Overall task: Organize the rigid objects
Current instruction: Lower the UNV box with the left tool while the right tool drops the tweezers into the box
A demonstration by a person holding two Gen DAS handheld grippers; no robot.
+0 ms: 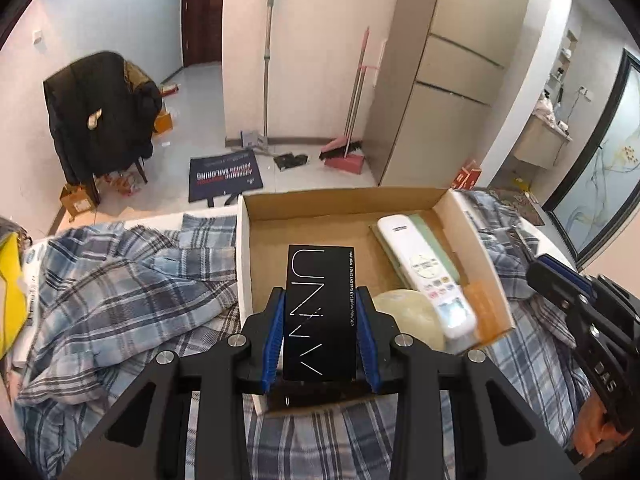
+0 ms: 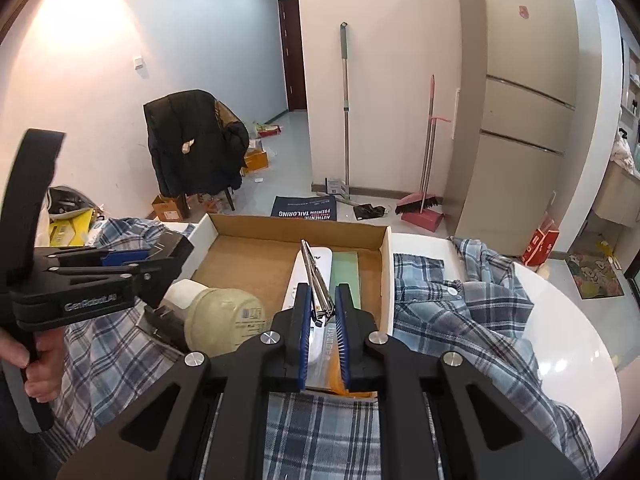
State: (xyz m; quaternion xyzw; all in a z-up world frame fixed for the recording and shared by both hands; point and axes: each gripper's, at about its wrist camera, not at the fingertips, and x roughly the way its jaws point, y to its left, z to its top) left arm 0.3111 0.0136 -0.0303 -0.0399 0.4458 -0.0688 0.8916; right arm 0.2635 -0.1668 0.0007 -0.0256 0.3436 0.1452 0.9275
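Note:
My left gripper (image 1: 320, 294) is shut on a black UNNY eyebrow-powder box (image 1: 320, 320), held lengthwise over the near left part of an open cardboard box (image 1: 256, 236). Inside lie a white remote (image 1: 428, 276) on a flat green item (image 1: 424, 220) and a cream round container (image 1: 408, 312). My right gripper (image 2: 320, 308) is shut on a thin metal tweezer-like tool (image 2: 314, 276), above the remote (image 2: 320, 258) at the cardboard box's (image 2: 384, 264) near right. The left gripper (image 2: 152, 264) and the cream container (image 2: 224, 320) show at the left of the right wrist view.
A blue plaid cloth (image 1: 120, 292) covers the white table (image 2: 560, 320) around the cardboard box. A hand (image 2: 40, 364) grips the left tool's handle. Beyond the table stand a chair with a black jacket (image 1: 100, 112), a broom and dustpan (image 1: 344, 156), a mop and a tall fridge.

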